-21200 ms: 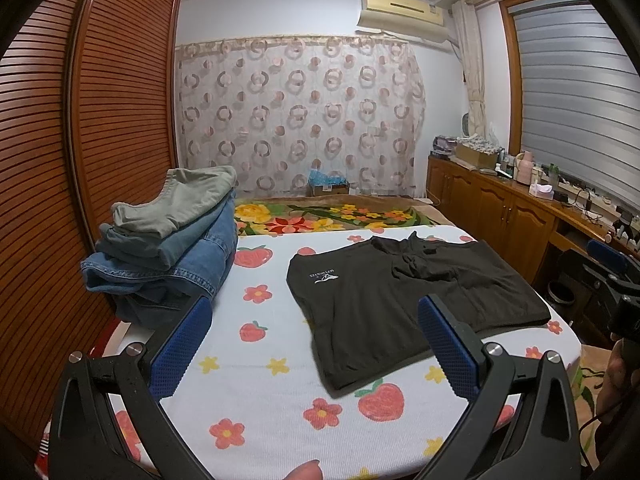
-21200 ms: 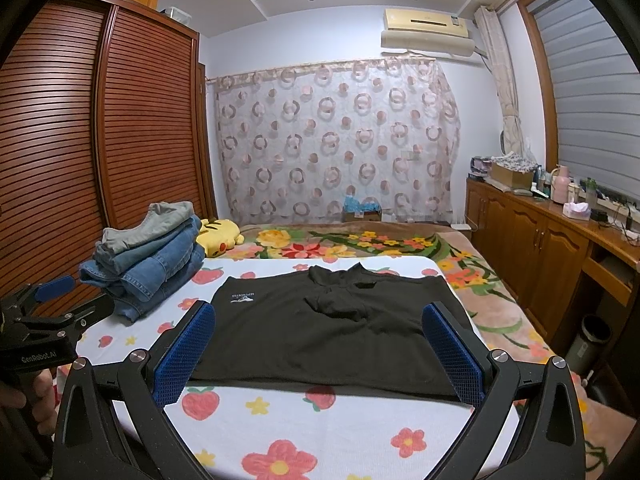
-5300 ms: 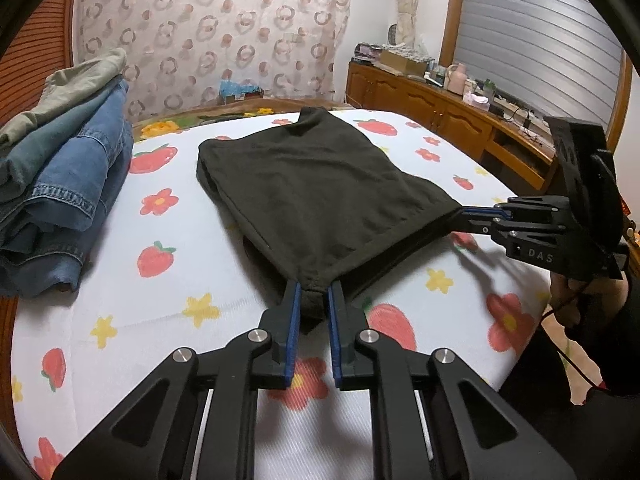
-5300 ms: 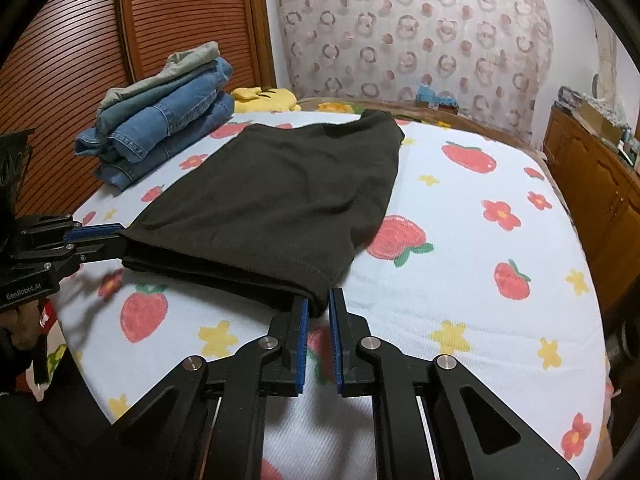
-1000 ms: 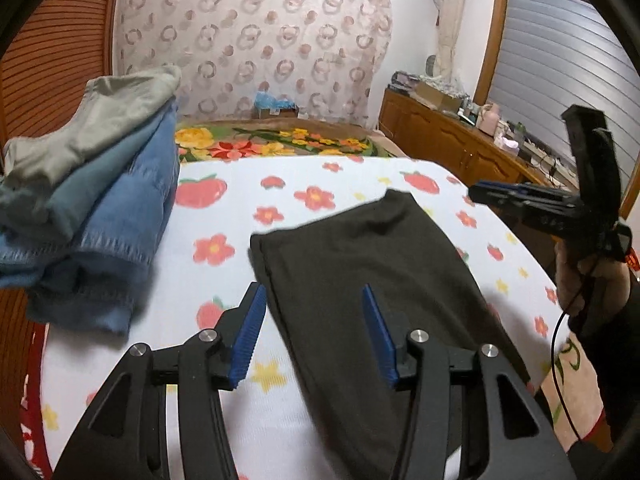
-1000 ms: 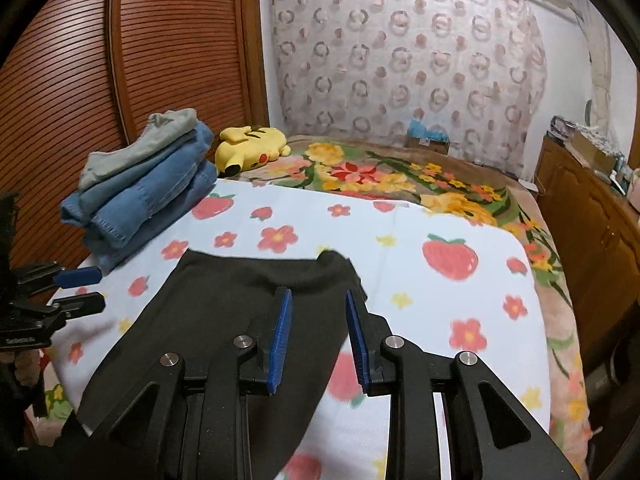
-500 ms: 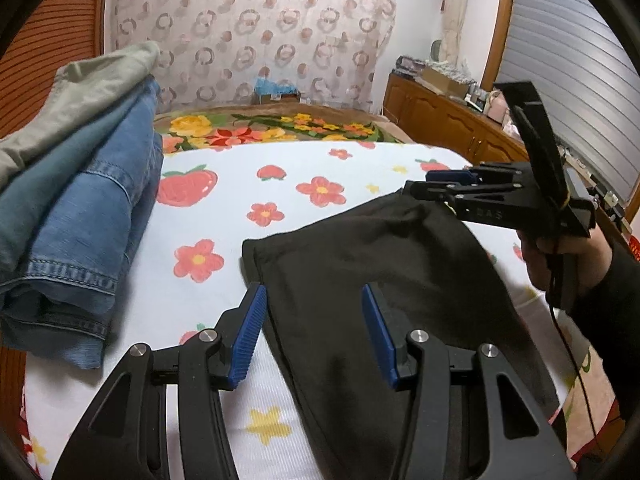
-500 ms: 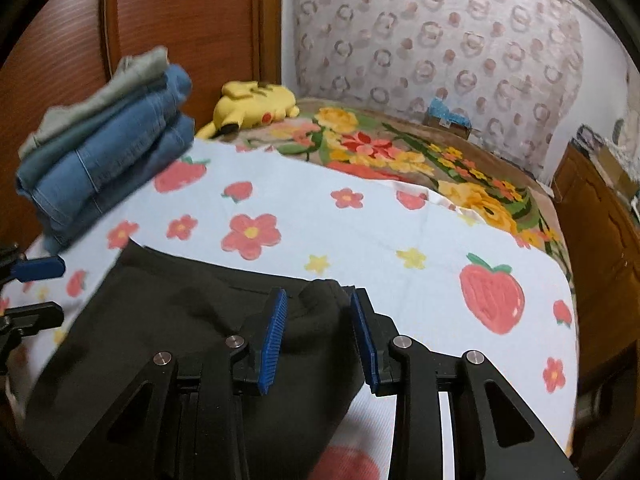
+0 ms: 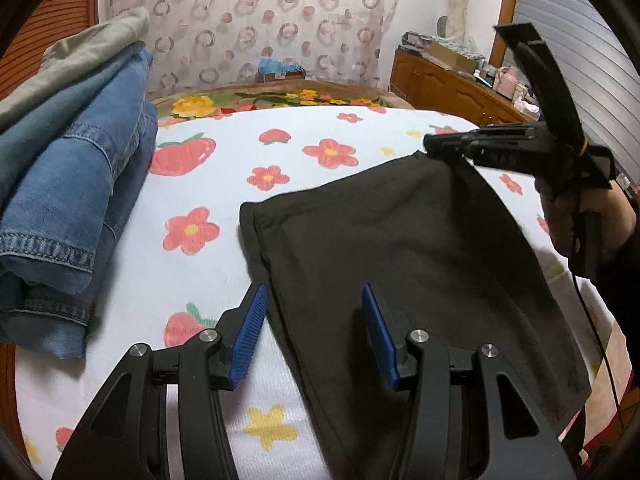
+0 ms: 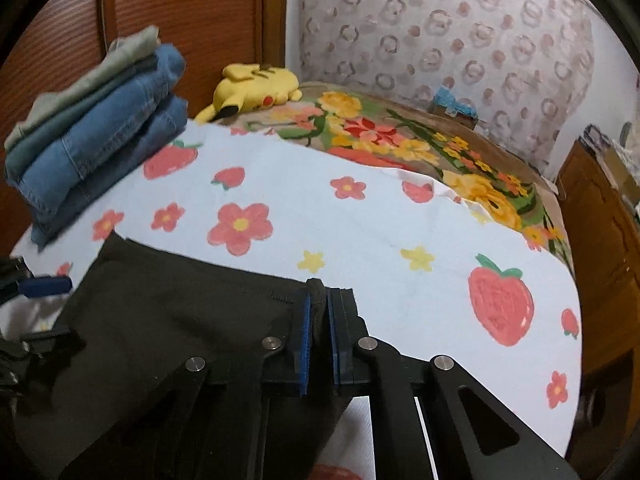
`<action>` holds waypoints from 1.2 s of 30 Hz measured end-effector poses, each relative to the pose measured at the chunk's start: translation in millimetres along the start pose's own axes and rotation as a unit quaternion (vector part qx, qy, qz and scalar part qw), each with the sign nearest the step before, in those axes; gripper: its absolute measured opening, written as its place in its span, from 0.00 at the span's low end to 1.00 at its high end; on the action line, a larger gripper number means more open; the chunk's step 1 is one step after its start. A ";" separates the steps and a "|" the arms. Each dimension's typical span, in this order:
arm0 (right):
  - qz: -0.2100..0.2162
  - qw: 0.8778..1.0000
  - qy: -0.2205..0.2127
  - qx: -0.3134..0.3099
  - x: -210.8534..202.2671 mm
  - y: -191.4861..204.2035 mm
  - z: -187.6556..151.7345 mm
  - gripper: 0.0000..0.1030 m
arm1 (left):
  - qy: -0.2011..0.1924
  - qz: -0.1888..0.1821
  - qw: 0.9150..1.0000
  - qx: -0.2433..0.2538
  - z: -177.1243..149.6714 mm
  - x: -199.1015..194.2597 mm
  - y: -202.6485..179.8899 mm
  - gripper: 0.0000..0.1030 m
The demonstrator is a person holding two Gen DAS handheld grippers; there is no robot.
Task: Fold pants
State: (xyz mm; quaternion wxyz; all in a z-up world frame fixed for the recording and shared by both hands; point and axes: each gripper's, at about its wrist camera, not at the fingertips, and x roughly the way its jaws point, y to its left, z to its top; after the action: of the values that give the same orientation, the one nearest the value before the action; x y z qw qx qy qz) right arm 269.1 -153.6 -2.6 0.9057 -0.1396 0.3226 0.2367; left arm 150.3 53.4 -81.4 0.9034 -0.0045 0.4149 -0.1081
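Tongs first, left wrist view: left gripper point(image 9: 312, 322) is hanging w/ blue pads apart, nothing between them, straddling the near left edge of the black pants point(image 9: 400, 248). Pants are lying flat on the strawberry-print sheet point(image 9: 200, 272), already halved lengthwise, far hem running across the middle of the bed. Right gripper point(image 9: 444, 148) is showing at the far right corner of the hem, tips meeting the cloth there. Stack of folded jeans point(image 9: 68, 184) is sitting well left, apart from the pants.

Right wrist view: right gripper point(image 10: 318, 336) is now sitting w/ pads together, clamped on the pants point(image 10: 168, 320) at the hem corner, a nub of cloth poking up between the pads. Half a sec back those pads were still apart around that corner, so the pinch has only just closed. Left gripper's blue tip point(image 10: 46, 285) is peeking in at far left beside the opposite edge. Yellow plush point(image 10: 252, 88) and jeans stack point(image 10: 96, 152) are lying further back, not involved.

Meaning for the task, imo: one corner is secured, other isn't. Left side is prob needing to close on its own hem corner before both can carry that end over toward the near end for the next fold. Pulling w/ only one corner held would likely skew the cloth
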 end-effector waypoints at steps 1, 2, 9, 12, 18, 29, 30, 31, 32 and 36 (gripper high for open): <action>-0.005 1.000 -0.002 0.012 -0.8 -3.5 -5.1 0.07 | 0.004 0.001 1.000 -0.001 -0.2 1.3 0.1 0.49; -0.014 1.000 -0.003 0.026 -0.6 -8.1 -7.0 0.07 | 0.006 0.002 1.000 -0.001 -1.3 0.7 -0.5 0.49; -0.036 0.997 -0.010 0.068 -1.6 -19.7 -9.2 0.18 | 0.016 0.005 1.000 -0.001 -1.4 4.2 -0.8 0.49; -0.034 0.997 -0.023 0.068 -12.1 -16.4 -8.6 0.30 | 0.016 0.006 1.000 0.000 -1.8 4.0 -1.3 0.49; -0.012 0.998 -0.024 0.052 -38.8 -7.8 -27.2 0.30 | 0.017 0.008 1.000 0.002 -1.0 5.2 -1.4 0.49; -0.032 0.997 0.027 0.060 -21.9 -21.9 -49.2 0.30 | 0.019 0.015 1.000 0.009 -1.7 6.0 -4.1 0.51; -0.034 0.997 0.024 0.059 -25.9 -22.3 -50.3 0.30 | 0.020 0.013 1.000 0.012 -1.9 6.3 -5.2 0.54; -0.034 0.997 0.022 0.059 -30.2 -21.9 -51.4 0.30 | 0.022 0.011 1.000 0.016 -1.9 6.9 -6.9 0.58; -0.031 0.998 0.018 0.057 -36.4 -19.3 -52.5 0.30 | 0.023 0.011 0.999 0.019 -1.2 8.3 -8.7 0.59; -0.021 0.998 0.000 0.052 -64.5 -7.8 -62.1 0.30 | 0.024 0.010 0.999 0.020 -1.0 8.3 -8.7 0.61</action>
State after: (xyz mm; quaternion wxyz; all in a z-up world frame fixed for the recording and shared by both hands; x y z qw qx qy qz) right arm 197.1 -207.3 -6.6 0.9165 -0.0993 0.3317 0.2003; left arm 153.1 43.3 -87.4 0.8943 0.0209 0.4339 -0.1073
